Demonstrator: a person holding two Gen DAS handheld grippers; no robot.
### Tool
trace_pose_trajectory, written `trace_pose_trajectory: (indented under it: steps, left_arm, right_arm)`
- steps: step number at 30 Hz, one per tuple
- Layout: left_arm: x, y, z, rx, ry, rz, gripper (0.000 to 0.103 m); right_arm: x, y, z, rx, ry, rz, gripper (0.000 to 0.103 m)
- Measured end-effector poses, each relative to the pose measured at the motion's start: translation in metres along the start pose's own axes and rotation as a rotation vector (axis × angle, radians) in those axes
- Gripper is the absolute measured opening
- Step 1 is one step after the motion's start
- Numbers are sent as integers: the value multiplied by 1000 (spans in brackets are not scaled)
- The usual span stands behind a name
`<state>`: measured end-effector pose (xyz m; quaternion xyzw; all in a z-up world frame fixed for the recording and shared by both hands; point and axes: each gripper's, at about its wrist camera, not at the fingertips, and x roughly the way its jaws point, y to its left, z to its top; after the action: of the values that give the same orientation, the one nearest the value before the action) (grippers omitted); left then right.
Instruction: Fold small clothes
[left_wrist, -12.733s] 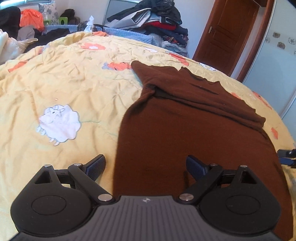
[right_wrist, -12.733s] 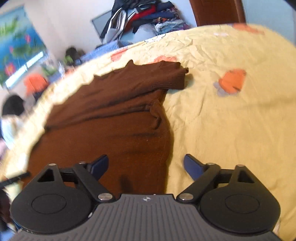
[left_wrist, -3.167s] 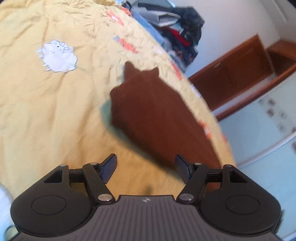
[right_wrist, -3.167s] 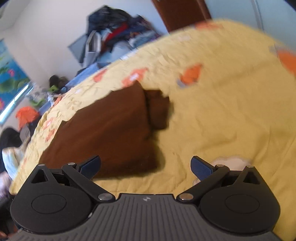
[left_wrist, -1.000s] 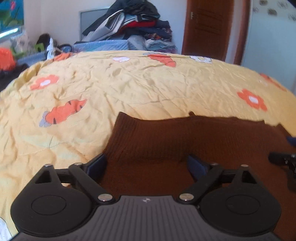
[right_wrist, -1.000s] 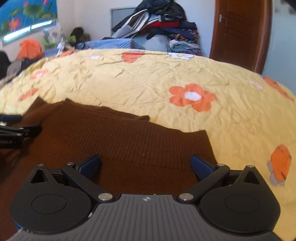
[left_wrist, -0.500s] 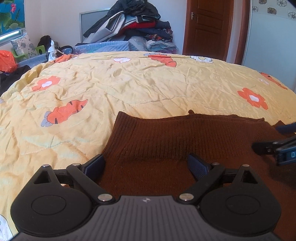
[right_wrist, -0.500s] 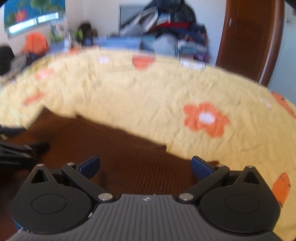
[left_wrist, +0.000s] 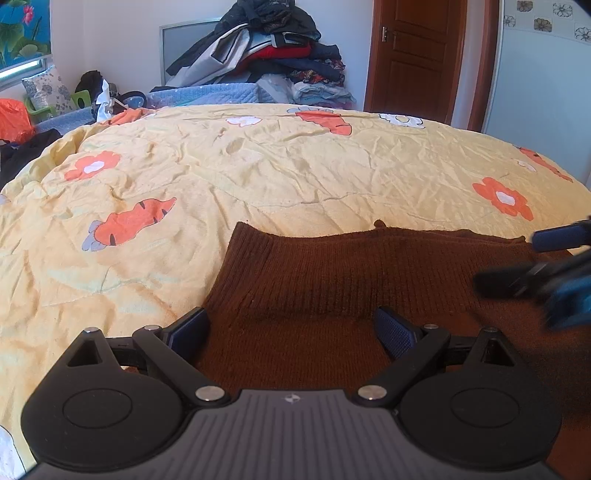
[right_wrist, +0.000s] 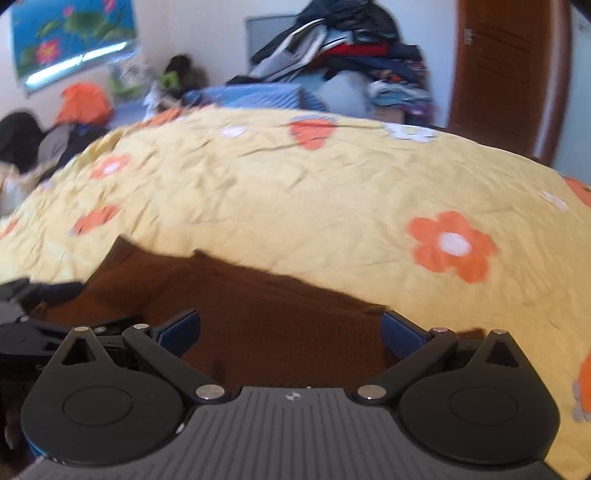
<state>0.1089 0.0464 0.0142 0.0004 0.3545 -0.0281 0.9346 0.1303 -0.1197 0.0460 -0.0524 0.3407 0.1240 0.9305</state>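
A folded brown knit sweater (left_wrist: 332, 280) lies on the yellow flowered bedspread (left_wrist: 258, 166), its ribbed band at the far edge. My left gripper (left_wrist: 291, 332) is open and empty, low over the sweater's near left part. My right gripper (right_wrist: 291, 332) is open and empty, over the sweater (right_wrist: 258, 314) toward its right edge. The right gripper also shows blurred at the right edge of the left wrist view (left_wrist: 546, 273). The left gripper shows at the left edge of the right wrist view (right_wrist: 40, 314).
A pile of clothes (left_wrist: 266, 62) is stacked beyond the far side of the bed. A brown wooden door (left_wrist: 417, 59) stands at the back right. Clutter, an orange bag (right_wrist: 85, 99) and dark items lie off the bed's left side.
Both grippers stay open over the sweater. The right gripper has shifted left and lifted a little, and its view is blurred by motion. The left gripper has hardly moved.
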Motion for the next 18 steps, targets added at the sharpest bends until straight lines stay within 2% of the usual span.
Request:
trace_pose_trajectory:
  steps: [1, 2, 3, 4, 5, 10, 14, 16, 18]
  left_arm:
    - [0, -1, 0, 4, 2, 28, 95]
    - [-1, 2, 0, -21, -3, 13, 99]
    - [-1, 3, -1, -22, -3, 2, 100]
    - [0, 2, -1, -14, -1, 5, 100]
    - [0, 1, -1, -10, 1, 9, 100]
    - [1, 0, 0, -8, 3, 4, 101]
    - [-19, 3, -7, -64, -17, 50, 101]
    - [-35, 6, -14, -88, -15, -3, 101]
    - [-43, 4, -22, -61, -6, -26, 101]
  right_arm:
    - [10, 10, 1, -51, 26, -13, 103]
    - [24, 18, 0, -96, 59, -39, 103]
    - [37, 16, -2, -78, 71, -42, 103]
    - [41, 7, -4, -23, 22, -18, 103]
    - [44, 4, -6, -24, -10, -20, 103]
    - [44, 0, -2, -7, -15, -9, 103]
    - [18, -9, -8, 82, -17, -26, 103]
    - [-9, -16, -20, 122, -43, 9, 103]
    - [-30, -21, -38, 107, -51, 17, 103]
